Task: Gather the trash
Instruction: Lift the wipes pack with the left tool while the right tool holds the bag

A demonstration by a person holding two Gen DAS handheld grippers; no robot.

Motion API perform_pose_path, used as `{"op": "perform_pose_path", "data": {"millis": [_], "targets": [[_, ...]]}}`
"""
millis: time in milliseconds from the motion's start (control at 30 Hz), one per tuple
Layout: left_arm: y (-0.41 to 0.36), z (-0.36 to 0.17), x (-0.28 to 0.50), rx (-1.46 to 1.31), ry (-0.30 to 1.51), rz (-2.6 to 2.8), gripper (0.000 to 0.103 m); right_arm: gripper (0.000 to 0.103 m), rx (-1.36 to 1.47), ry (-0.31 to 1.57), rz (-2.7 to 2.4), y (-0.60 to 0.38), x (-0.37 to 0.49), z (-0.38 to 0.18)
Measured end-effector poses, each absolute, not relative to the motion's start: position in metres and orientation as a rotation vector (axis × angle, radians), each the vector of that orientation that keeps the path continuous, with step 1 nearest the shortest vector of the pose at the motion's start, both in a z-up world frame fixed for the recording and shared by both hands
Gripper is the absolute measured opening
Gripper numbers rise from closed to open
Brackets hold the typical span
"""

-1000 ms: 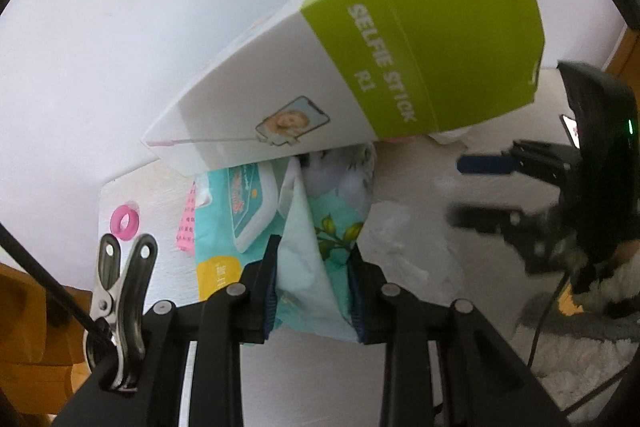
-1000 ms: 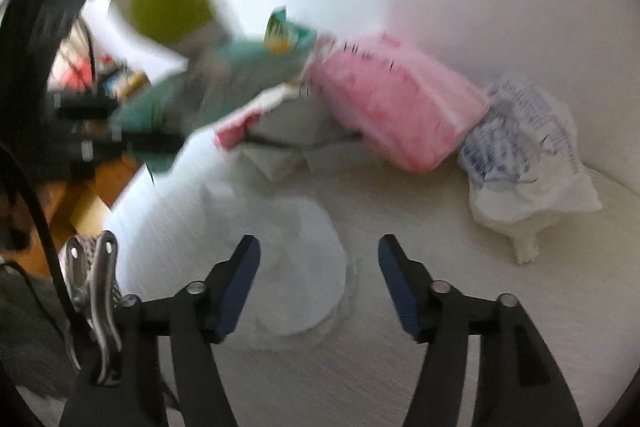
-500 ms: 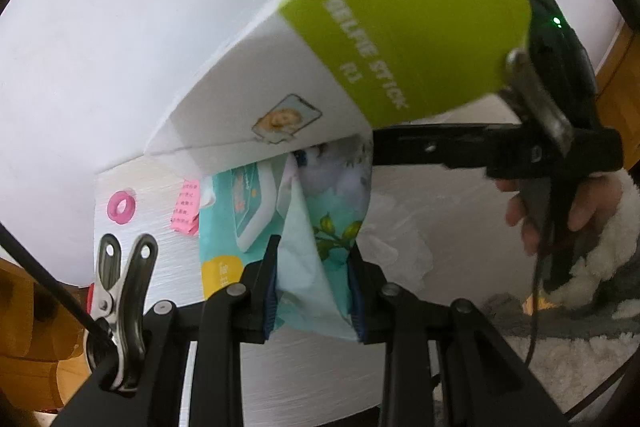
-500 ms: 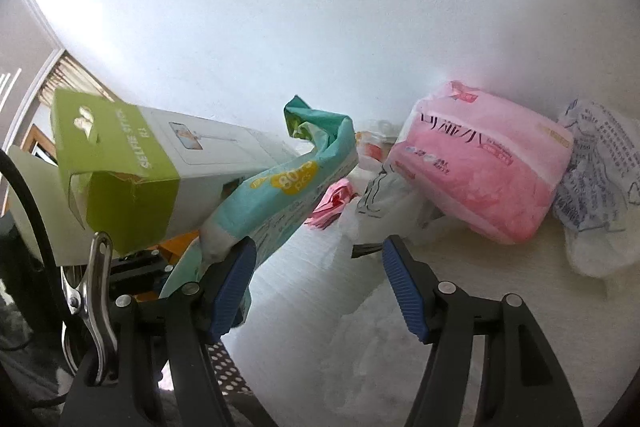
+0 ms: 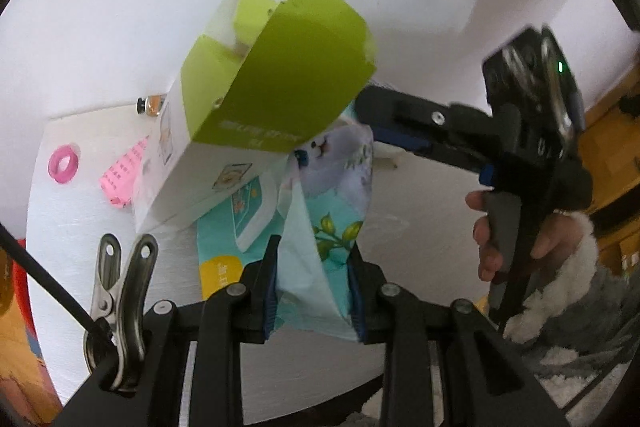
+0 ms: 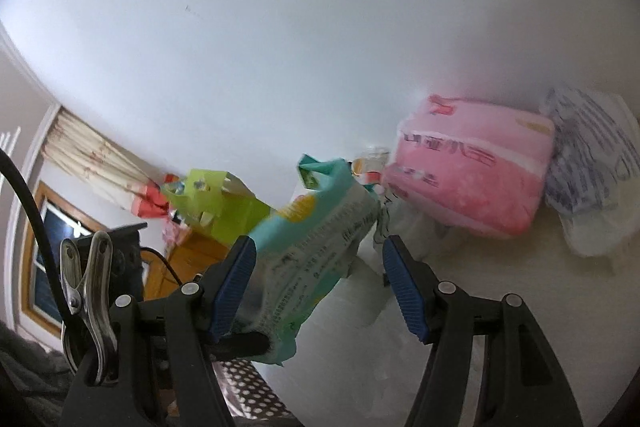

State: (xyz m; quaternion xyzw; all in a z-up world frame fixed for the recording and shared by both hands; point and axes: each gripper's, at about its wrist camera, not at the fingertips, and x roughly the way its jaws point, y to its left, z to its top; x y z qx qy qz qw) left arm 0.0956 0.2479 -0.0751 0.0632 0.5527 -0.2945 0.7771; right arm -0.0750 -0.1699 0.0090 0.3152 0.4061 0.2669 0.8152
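Note:
My left gripper [image 5: 314,291] is shut on a teal wet-wipes pack [image 5: 320,227] and holds it above the white table [image 5: 80,227]. A green and white selfie-stick box [image 5: 256,115] leans on top of the pack, its flap open. My right gripper [image 6: 316,283] is open, and the wipes pack [image 6: 316,239] sits between its jaws, with the green box [image 6: 212,203] behind. In the left wrist view the right gripper [image 5: 404,131] reaches in from the right at the pack's top.
A pink ring [image 5: 63,163], a pink wrapper [image 5: 122,179] and a small bottle [image 5: 150,105] lie on the table at left. A pink tissue pack [image 6: 468,171] and a white printed bag [image 6: 592,171] sit against the wall. A crumpled clear plastic [image 6: 360,291] lies under the right gripper.
The right gripper swung left and closed in around the wipes pack held by the left gripper. The selfie-stick box tipped, its open green end now facing the left camera.

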Motion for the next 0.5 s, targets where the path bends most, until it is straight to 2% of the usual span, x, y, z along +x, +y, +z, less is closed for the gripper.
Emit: {"op": "perform_pose_path", "data": {"millis": [333, 500], "targets": [[0.225, -0.049, 0.087, 0.211, 1.102, -0.708, 0.03, 0.067, 0.608, 0.887, 0.625, -0.134, -0.049, 0.029], [0.222, -0.043, 0.096, 0.219, 1.053, -0.706, 0.03, 0.041, 0.513, 0.837, 0.615, -0.126, -0.04, 0.06]]}}
